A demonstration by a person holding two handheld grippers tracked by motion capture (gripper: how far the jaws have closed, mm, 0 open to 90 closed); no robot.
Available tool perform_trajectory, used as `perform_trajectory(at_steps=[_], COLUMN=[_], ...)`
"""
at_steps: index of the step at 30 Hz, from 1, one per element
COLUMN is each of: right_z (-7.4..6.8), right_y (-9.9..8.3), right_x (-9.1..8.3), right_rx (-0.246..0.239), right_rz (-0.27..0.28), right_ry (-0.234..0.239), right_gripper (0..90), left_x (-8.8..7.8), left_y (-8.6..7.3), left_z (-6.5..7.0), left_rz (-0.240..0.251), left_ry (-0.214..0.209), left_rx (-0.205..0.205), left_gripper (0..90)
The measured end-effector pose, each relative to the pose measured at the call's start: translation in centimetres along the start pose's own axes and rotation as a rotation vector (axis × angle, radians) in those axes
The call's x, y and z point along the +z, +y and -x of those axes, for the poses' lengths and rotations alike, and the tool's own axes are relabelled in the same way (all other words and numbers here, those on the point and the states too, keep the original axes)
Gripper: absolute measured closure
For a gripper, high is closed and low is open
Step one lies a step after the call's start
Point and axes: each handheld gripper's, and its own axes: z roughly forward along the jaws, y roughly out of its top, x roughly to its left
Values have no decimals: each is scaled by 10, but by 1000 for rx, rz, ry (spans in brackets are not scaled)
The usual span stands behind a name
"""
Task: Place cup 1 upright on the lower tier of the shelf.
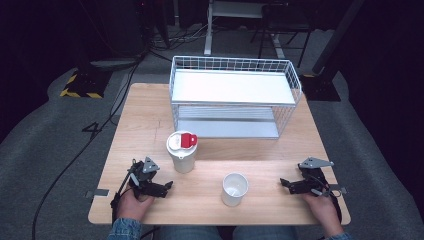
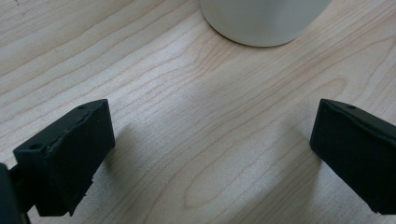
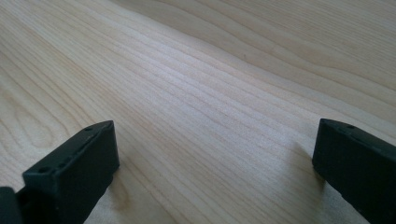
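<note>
**Tools wide apart on the desk, two cups between them**

Tools first: the left tool (image 1: 169, 186) lies low on the wooden desk (image 1: 150, 115) near its front left corner, held in the person's left hand (image 1: 136, 199), with its jaws aimed toward the middle of the desk. In the left gripper view its two black jaws stand far apart, released, with bare wood grain between them and nothing gripped. At the top edge of that view the rounded base of a white cup (image 2: 264, 21) stands on the desk, ahead of the jaws and apart from them.

The right tool (image 1: 284, 184) rests near the front right corner in the person's right hand (image 1: 320, 202), pointing inward toward the left one. Its jaws are likewise released, spread wide in the right gripper view over empty wood.

Between the two tools, closer to the front edge, stands an open white cup (image 1: 234, 189), upright, its mouth facing up. It is well apart from the right tool and nearer the desk's middle. Behind it and to the left stands a taller white tumbler (image 1: 182, 151), upright, capped with a white lid that carries a red flap (image 1: 187, 140). The tumbler stands just beyond the left tool, not touching it.

Farther back, a white wire shelf rack (image 1: 235, 97) with two tiers occupies the rear of the desk. Cables (image 1: 75, 155) trail across the grey floor to the left.
</note>
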Motion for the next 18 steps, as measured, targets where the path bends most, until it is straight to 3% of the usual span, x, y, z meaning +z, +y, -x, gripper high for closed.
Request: perform_trajectory(at_steps=[8,18], right_z=[-2,-3], right_y=[0,0], right_x=[0,0], right_rx=[21,11], right_rz=[8,4], right_ry=[-14,-9], right_gripper=[23,10], left_x=[0,0], left_y=[0,0], left_z=[0,0], left_rz=[2,1], left_ry=[7,8], left_rx=[-7,-6], left_gripper=[6,6])
